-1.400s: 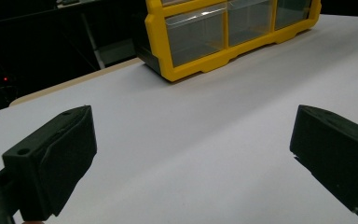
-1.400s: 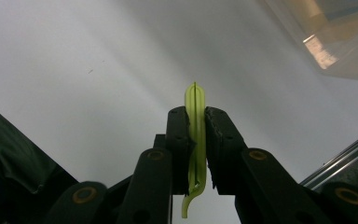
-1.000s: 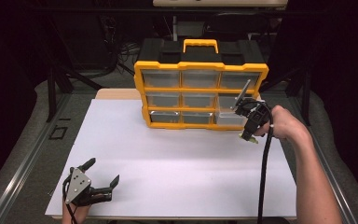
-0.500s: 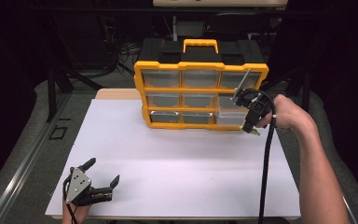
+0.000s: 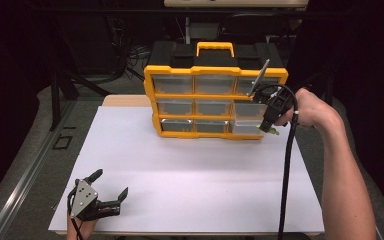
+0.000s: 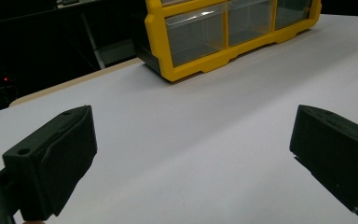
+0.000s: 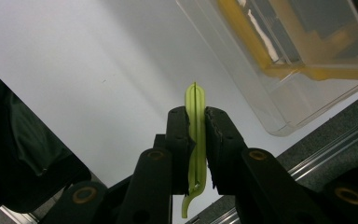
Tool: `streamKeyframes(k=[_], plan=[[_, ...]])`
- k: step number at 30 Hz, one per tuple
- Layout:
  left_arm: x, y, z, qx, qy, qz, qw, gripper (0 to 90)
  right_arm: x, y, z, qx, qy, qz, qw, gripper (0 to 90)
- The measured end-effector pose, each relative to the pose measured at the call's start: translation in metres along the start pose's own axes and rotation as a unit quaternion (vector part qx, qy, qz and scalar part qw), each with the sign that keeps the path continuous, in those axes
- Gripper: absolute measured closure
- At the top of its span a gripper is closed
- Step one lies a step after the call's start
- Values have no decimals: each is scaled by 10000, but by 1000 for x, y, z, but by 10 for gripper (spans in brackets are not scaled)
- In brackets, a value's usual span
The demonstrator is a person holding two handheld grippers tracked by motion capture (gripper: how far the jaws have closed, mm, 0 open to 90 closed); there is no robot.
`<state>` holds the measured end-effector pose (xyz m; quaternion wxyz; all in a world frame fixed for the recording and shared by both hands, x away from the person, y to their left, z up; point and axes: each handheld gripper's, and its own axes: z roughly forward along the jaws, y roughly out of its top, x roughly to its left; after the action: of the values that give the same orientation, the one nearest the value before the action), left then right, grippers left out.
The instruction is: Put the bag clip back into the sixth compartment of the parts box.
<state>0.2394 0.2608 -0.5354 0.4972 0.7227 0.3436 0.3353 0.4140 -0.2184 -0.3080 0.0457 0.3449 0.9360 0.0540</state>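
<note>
The right gripper (image 7: 196, 140) is pinching a thin green strip (image 7: 195, 100), its lower end half-hidden, beside the yellow organizer's (image 5: 215, 95) pulled-out bottom-right drawer (image 7: 279, 60). The left gripper's (image 6: 191, 154) fingers are resting spread, well short of the organizer.

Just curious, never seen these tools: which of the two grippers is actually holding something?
The right gripper, beside the yellow drawer cabinet, pinches a thin green strip; the left gripper is open over the white table.
</note>
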Motion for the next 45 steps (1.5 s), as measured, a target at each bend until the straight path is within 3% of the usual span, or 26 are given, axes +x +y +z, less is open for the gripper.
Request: streamKeyframes(k=[16,22,27,37,38,45], plan=[[1,0,-1,17,-11,10,10000,4,-8,13,-18,-231,-68,21,9997,801],[1,0,-1,5,-1,9,10000,4,-16,19,-22,-167,-47,112,9998,801],[1,0,-1,10,3,10,10000,5,-17,20,-21,-305,-74,178,9993,801],[1,0,-1,11,3,12,10000,5,-23,26,-18,-313,-85,306,9990,800],[1,0,-1,9,5,11,10000,5,-24,27,-18,-258,-109,231,9993,800],[1,0,-1,5,7,16,10000,5,-28,33,-14,-301,-147,387,9987,800]])
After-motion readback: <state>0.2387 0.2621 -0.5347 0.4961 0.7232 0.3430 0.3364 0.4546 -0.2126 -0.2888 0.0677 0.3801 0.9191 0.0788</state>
